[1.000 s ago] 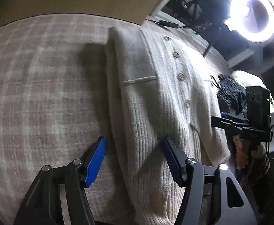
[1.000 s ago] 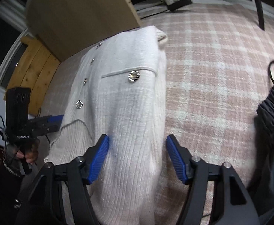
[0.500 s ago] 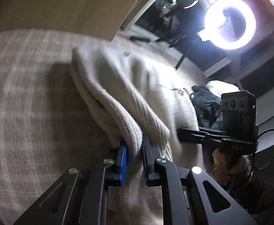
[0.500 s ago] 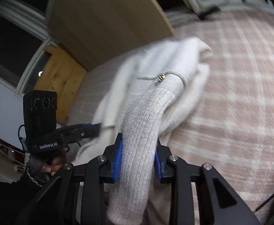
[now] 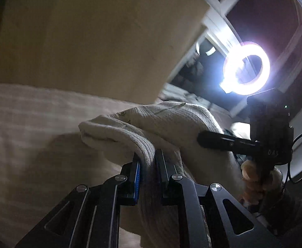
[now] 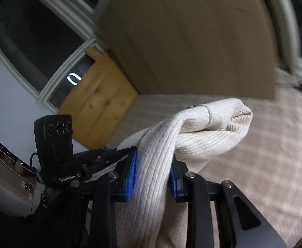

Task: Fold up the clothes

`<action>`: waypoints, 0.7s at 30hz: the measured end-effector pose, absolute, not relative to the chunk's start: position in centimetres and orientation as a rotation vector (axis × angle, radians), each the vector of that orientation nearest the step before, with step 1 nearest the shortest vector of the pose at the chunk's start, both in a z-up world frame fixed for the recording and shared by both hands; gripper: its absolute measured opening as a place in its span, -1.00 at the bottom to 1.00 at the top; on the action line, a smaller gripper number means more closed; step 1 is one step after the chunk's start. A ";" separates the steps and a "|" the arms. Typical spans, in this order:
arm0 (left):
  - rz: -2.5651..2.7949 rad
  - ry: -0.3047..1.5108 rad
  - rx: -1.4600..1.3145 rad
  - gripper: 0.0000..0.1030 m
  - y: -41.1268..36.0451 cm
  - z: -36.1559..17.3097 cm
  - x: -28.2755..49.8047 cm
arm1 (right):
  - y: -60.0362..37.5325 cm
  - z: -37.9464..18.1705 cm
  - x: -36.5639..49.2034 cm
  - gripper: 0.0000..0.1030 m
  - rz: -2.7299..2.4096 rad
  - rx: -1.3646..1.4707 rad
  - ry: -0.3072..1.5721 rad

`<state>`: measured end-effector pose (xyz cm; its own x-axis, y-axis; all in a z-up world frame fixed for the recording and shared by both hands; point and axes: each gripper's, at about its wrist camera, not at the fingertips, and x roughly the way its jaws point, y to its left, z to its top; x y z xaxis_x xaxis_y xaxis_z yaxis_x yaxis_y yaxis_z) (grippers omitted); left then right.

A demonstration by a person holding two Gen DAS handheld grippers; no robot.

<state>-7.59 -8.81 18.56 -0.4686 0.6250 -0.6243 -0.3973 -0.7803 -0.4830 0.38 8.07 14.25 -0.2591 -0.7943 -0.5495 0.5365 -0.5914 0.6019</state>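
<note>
A cream ribbed cardigan (image 5: 171,124) with small metal buttons hangs bunched above the plaid bed cover (image 5: 26,144). My left gripper (image 5: 147,161) is shut on a thick fold of its knit, the blue pads pressing from both sides. In the right wrist view the same cardigan (image 6: 202,132) drapes forward over my right gripper (image 6: 152,165), which is shut on another ribbed fold. Each view shows the other gripper off to the side, gripping the far end of the garment. The cardigan's lower part is hidden under the fingers.
A tan headboard (image 5: 88,41) rises behind the bed. A bright ring light (image 5: 246,68) glares at the right of the left wrist view. A wooden panel (image 6: 97,101) and a window (image 6: 37,37) stand at the left of the right wrist view.
Both grippers closed on folds of the cardigan and lifted it off the bed cover. The views tilted upward, so the headboard now fills more of each.
</note>
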 end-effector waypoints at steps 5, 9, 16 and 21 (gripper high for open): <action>2.403 -0.346 -1.052 -0.78 -16.7 21.2 -10.2 | 0.1 16.1 -1.5 -0.49 -1.918 1.005 -0.340; 2.519 -0.282 -1.048 -0.78 -22.3 21.9 -12.5 | -6.8 16.2 -2.7 -0.49 -1.902 0.964 -0.348; 2.567 -0.247 -1.407 -0.78 -28.8 13.2 -16.9 | -13.5 9.1 -3.1 -0.50 -1.911 1.167 -0.292; 2.598 -0.254 -1.587 -0.73 -30.4 9.5 -15.9 | -13.1 2.2 -2.6 -0.38 -1.809 1.475 -0.256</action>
